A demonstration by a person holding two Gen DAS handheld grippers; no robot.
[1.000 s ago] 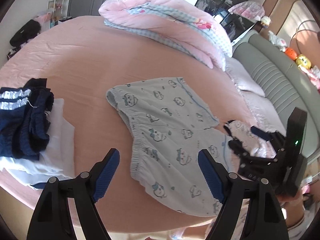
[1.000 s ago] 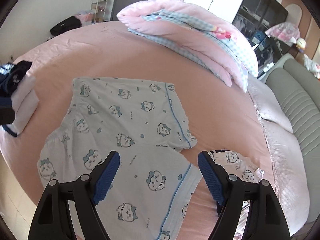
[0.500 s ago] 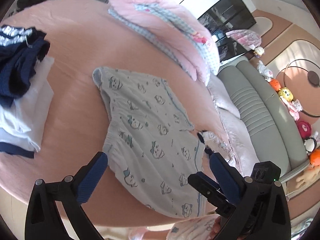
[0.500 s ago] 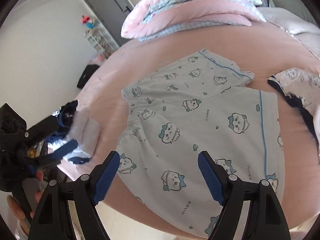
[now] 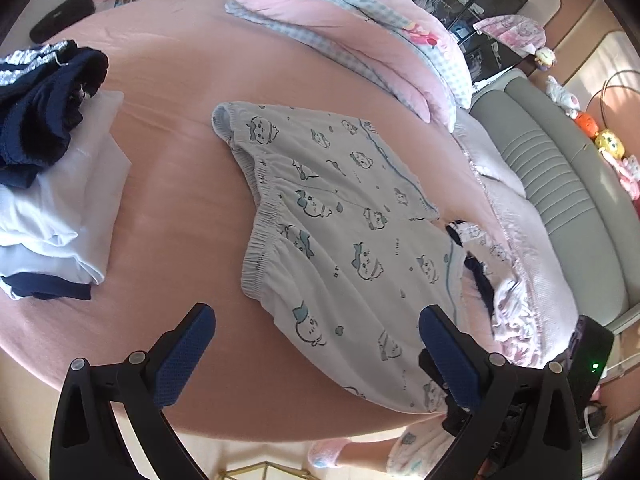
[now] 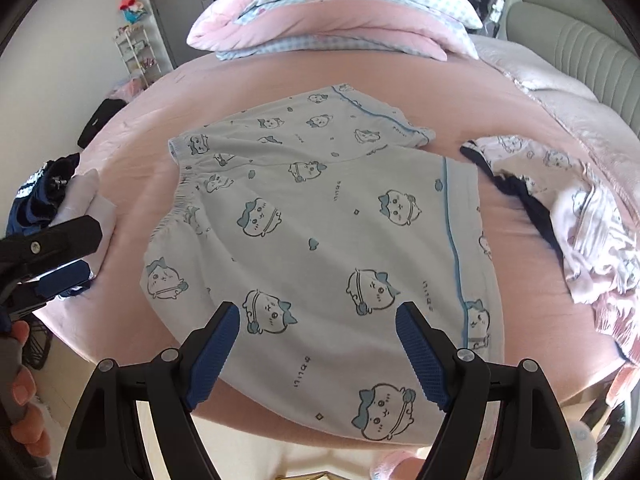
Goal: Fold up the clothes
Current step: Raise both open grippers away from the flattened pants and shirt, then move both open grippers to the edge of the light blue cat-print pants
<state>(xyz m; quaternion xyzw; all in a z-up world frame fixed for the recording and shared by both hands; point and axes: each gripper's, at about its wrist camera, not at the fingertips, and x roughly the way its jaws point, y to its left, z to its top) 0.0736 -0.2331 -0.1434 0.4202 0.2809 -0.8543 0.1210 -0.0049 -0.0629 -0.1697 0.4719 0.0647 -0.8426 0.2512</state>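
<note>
Both tongs are standing with jaws spread wide and nothing between the blue pads. We are holding the left gripper [image 5: 316,354] above the near edge of the round pink-sheeted bed [image 5: 172,184], and the right gripper [image 6: 318,354] over the lower leg of the pale blue cartoon-print pyjama shorts [image 6: 320,232] — neither is touching cloth.

We are observing the shorts lying spread flat on the sheet, the gathered elastic waistband [image 5: 256,216] facing the left side of the bed, and the two legs with darker blue piping [image 6: 454,240] running toward the right. One leg hem is hanging at the near rim of the bed.

Just beside the piped hems, a crumpled white printed garment with dark navy trim [image 6: 560,208] is lying in a heap. Well apart on the left, a stack of folded white cloth topped by a navy garment with silver stripes [image 5: 44,120] is resting on the sheet. A folded pink and blue-checked quilt [image 6: 332,12] is occupying the far edge.
</note>
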